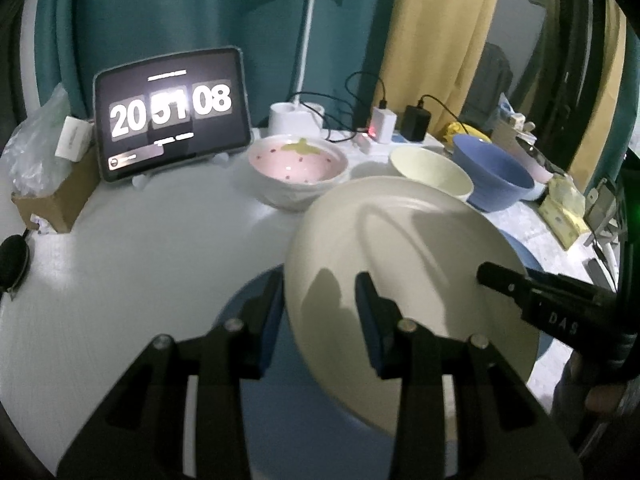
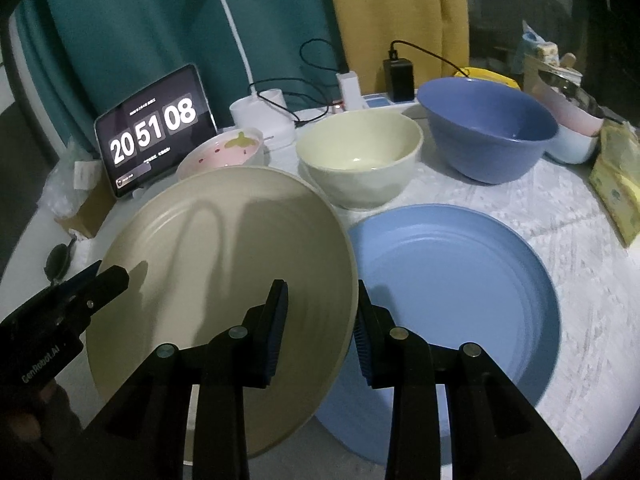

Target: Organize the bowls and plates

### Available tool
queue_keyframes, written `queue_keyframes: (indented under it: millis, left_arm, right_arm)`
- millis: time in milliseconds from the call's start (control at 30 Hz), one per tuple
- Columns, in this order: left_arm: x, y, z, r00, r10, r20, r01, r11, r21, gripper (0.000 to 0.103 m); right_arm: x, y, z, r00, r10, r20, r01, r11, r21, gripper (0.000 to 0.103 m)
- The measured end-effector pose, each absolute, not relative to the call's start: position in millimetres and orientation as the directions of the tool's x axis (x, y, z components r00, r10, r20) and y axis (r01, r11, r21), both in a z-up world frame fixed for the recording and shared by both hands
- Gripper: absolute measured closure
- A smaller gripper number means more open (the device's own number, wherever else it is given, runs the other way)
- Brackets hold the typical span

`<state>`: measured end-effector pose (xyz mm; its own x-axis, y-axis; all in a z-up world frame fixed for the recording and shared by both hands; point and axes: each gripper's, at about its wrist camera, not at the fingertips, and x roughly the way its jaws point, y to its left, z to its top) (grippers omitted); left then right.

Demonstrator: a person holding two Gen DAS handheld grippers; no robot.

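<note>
You see a matt, ridged cream plate, a smooth blue plate, a glossy pink bowl and a textured white tablecloth.

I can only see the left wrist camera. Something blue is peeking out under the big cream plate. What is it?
Observer: It's a blue plate, lying flat on the table with nothing on it.
Operator: Is the other gripper really holding the cream plate too?
Observer: Yes. The right gripper has the right rim of the cream plate between its fingers, one over the plate and one behind it.
Operator: Is there anything inside the blue bowl?
Observer: No, the blue bowl is empty inside.
</note>
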<state>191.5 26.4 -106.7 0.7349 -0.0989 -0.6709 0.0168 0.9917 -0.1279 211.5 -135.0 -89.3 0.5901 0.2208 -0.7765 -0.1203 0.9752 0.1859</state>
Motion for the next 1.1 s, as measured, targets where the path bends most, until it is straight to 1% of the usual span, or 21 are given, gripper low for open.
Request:
queue_keyframes:
  millis: [500,1100]
  left_arm:
    - [188.2,-29.9,-103.4,0.719,-0.124,-0.684,0.084,0.992,-0.091,0.066]
    - [204.5,-87.9,-119.4,0.666,-0.164,-0.728,0.157,0.985,-0.078,0.066]
  right_arm:
    - [193.2,-190.5,-88.1,0.614,0.196,-0.765,-0.055,0.977,0.206,0.069]
    - [190.5,-251.4,-103.8,0.607,0.141,-0.782,0.033,0.979,0.202,0.069]
